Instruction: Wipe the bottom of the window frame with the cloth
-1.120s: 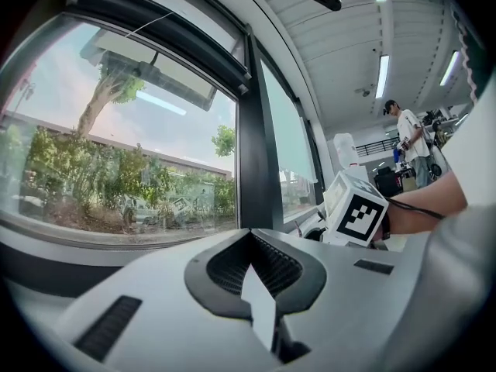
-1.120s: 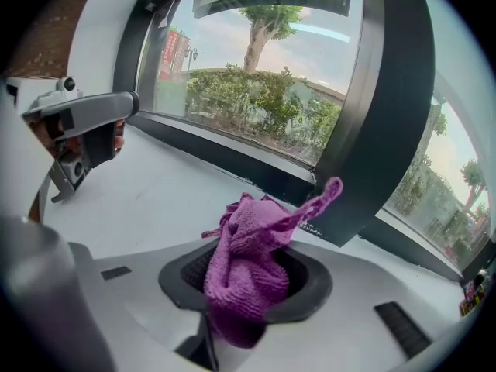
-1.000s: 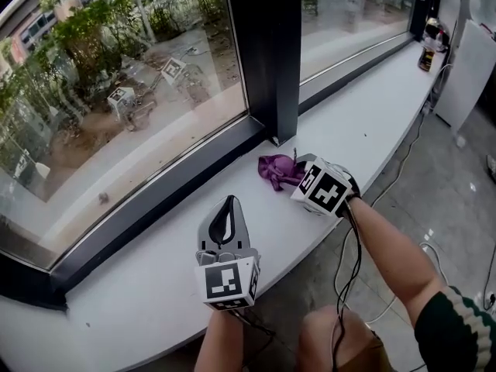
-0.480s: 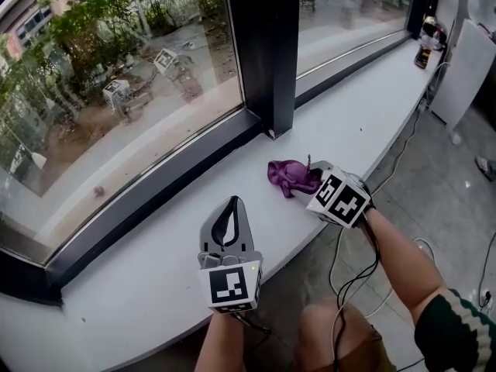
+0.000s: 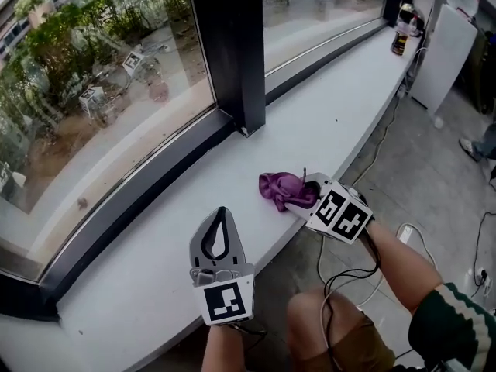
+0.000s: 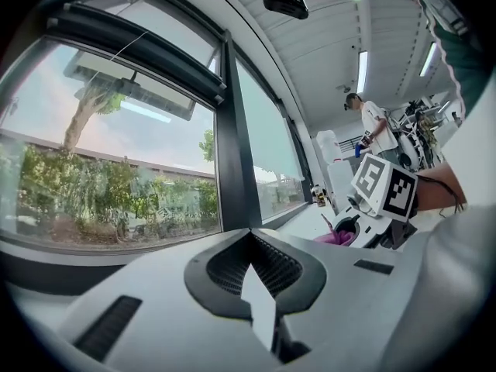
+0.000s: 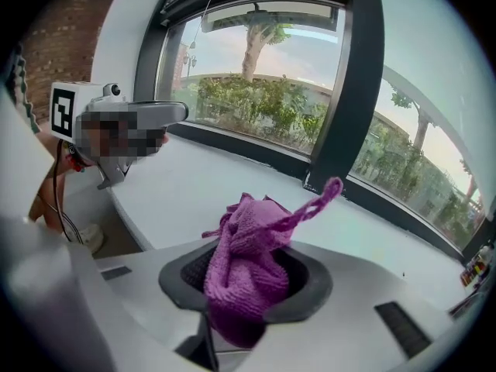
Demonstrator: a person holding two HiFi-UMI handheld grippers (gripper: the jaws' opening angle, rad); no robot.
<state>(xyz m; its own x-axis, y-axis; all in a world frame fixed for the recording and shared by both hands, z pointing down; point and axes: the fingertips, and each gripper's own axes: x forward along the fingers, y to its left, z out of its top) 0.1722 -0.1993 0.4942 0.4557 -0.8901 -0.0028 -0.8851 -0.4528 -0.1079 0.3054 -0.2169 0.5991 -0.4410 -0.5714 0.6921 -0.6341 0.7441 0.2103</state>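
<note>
**Cloth gripped, frame not yet reached**

Largest first: wide window glass, with the dark bottom rail of the window frame along its foot, broken by a thick upright mullion. Below that, a long white sill, broad and mostly bare, with only a bottle at the far end.

Right gripper near the sill's front edge, jaws clenched on the purple cloth. Cloth bunched into a wad with a loop sticking up, well apart from the rail. Left gripper over the sill nearer the person, jaws pressed together on nothing.

To wipe well, probably: carry the wad across the sill, tilt to lead with fabric rather than plastic, press into the rail-and-sill corner, then draw along in one steady line.

Ample open room along the sill in both directions. Two edges to mind — the mullion's foot, a hard stop for any stroke, and the sill's open front edge just behind both grippers.
</note>
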